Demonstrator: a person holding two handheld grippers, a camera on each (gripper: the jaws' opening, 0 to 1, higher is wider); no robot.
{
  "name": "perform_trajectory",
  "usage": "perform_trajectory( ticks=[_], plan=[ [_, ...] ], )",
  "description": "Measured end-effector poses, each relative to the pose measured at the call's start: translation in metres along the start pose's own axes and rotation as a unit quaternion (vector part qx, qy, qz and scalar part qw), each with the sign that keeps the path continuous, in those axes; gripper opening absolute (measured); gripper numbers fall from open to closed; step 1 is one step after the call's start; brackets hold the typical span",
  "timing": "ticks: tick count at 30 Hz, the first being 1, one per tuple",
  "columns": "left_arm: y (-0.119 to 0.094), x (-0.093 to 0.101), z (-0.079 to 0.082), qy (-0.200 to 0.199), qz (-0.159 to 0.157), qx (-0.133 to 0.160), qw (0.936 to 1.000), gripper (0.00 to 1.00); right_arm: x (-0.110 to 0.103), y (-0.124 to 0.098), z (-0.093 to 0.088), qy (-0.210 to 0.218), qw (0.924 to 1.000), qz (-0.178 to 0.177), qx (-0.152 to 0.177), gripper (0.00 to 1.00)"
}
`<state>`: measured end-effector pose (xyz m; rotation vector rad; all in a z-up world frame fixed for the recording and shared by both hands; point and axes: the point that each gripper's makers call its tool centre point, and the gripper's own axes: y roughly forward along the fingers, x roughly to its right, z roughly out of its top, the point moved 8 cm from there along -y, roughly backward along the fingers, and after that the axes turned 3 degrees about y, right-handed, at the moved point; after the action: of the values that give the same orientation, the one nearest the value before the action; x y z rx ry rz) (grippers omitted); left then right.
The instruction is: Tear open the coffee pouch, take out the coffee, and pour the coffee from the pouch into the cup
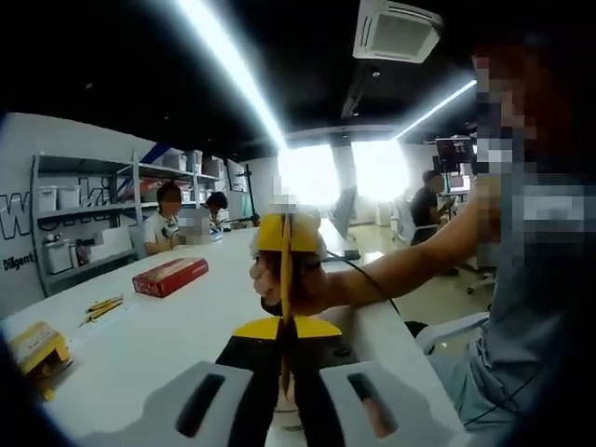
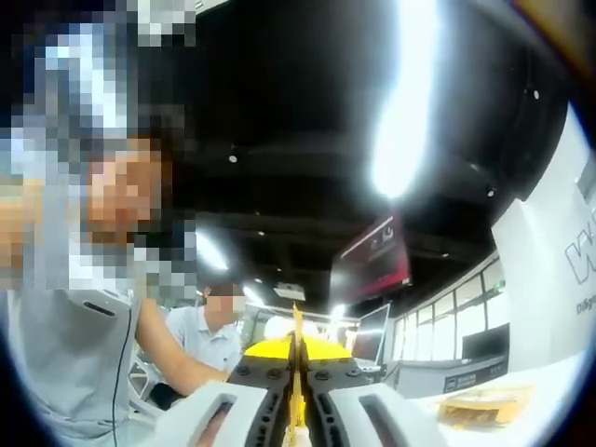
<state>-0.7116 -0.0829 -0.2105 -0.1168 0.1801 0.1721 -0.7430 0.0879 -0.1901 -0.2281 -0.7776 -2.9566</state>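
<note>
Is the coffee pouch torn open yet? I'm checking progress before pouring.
Cannot tell. Both the left gripper and the right gripper clamp the yellow pouch edge-on, so no tear or opening is visible.

Right tongs (image 2: 296, 377) pinching yellow coffee pouch (image 2: 295, 349) — raised, ceiling lights (image 2: 402, 102) behind

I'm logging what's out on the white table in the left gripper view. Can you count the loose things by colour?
Red: 1, the red box
Yellow: 3, the yellow box, the yellow sticks and the yellow pouch held in the left claw
Total: 4
</note>
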Motion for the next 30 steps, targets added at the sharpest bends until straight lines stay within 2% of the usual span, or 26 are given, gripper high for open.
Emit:
perform_trajectory(
  ticks=[2,5,7,8,11,12,13,15,17,18,21,22,24,27,28,29,30],
  plan=[
    [-0.0004,-0.0003,0.001,-0.006,0.0,0.001,1.0,0.05,-0.0003,0.0026,0.0003,0.004,1.0,0.001,0.004,0.17],
    [-0.0001,-0.0008,0.0008,-0.013,0.0,0.002,0.9999,0.05,-0.0035,0.0048,-0.0026,0.004,1.0,0.004,-0.005,0.15],
    [-0.0002,-0.0008,0.0011,-0.013,-0.001,0.002,0.9999,0.05,-0.0049,0.0053,-0.004,-0.004,0.9999,0.0,-0.013,0.05],
    [0.0002,0.0003,0.0012,-0.012,-0.004,0.003,0.9999,0.06,-0.0054,0.0052,-0.0037,-0.006,0.9999,-0.002,-0.013,0.04],
    [0.0019,-0.0002,-0.0007,-0.016,-0.006,0.005,0.9998,0.17,-0.0042,0.004,-0.0021,-0.003,0.9999,-0.004,-0.01,0.04],
    [0.0019,-0.0001,-0.0023,-0.024,-0.007,0.001,0.9997,0.15,-0.0038,0.0037,-0.0015,-0.003,0.9999,-0.004,-0.009,0.05],
    [0.0015,0.0003,-0.0031,-0.026,-0.009,-0.003,0.9996,0.07,-0.0031,0.0035,-0.001,-0.008,0.9999,-0.007,-0.008,0.06],
    [0.001,0.0002,-0.003,-0.013,-0.002,-0.002,0.9999,0.05,-0.0004,0.0026,-0.0008,-0.012,0.9998,-0.012,-0.008,0.11],
    [0.0013,0.0003,-0.0026,-0.02,-0.004,-0.003,0.9998,0.05,-0.0008,0.0029,-0.0011,-0.011,0.9998,-0.011,-0.01,0.1],
    [0.0014,0.0007,-0.0019,-0.018,-0.003,0.0,0.9998,0.05,-0.001,0.003,-0.0013,-0.012,0.9998,-0.01,-0.011,0.04],
    [0.0021,0.0016,-0.0023,-0.022,-0.011,0.0,0.9997,0.1,-0.0023,0.0035,-0.0014,-0.015,0.9997,-0.011,-0.015,0.03],
    [0.0022,0.0002,-0.0025,-0.022,-0.007,0.003,0.9997,0.13,-0.0028,0.0036,-0.001,-0.015,0.9997,-0.01,-0.014,0.03],
    [0.0014,0.0003,-0.0031,-0.024,-0.007,-0.001,0.9997,0.05,-0.0034,0.004,-0.0012,-0.014,0.9998,-0.009,-0.013,0.05],
    [0.0016,-0.0009,-0.0025,-0.026,-0.006,-0.003,0.9996,0.04,-0.0038,0.0056,-0.0018,-0.009,0.9999,-0.008,-0.009,0.12],
    [0.0018,-0.0008,-0.0021,-0.025,-0.007,-0.001,0.9997,0.05,-0.0039,0.0057,-0.0018,-0.009,0.9999,-0.008,-0.01,0.1],
    [0.002,-0.0004,-0.0017,-0.025,-0.008,0.001,0.9997,0.06,-0.0036,0.0048,-0.0023,-0.012,0.9998,-0.009,-0.014,0.04],
    [0.0025,-0.0001,-0.0019,-0.02,-0.007,0.001,0.9998,0.09,-0.0038,0.0047,-0.0017,-0.014,0.9998,-0.01,-0.012,0.03]
  ],
)
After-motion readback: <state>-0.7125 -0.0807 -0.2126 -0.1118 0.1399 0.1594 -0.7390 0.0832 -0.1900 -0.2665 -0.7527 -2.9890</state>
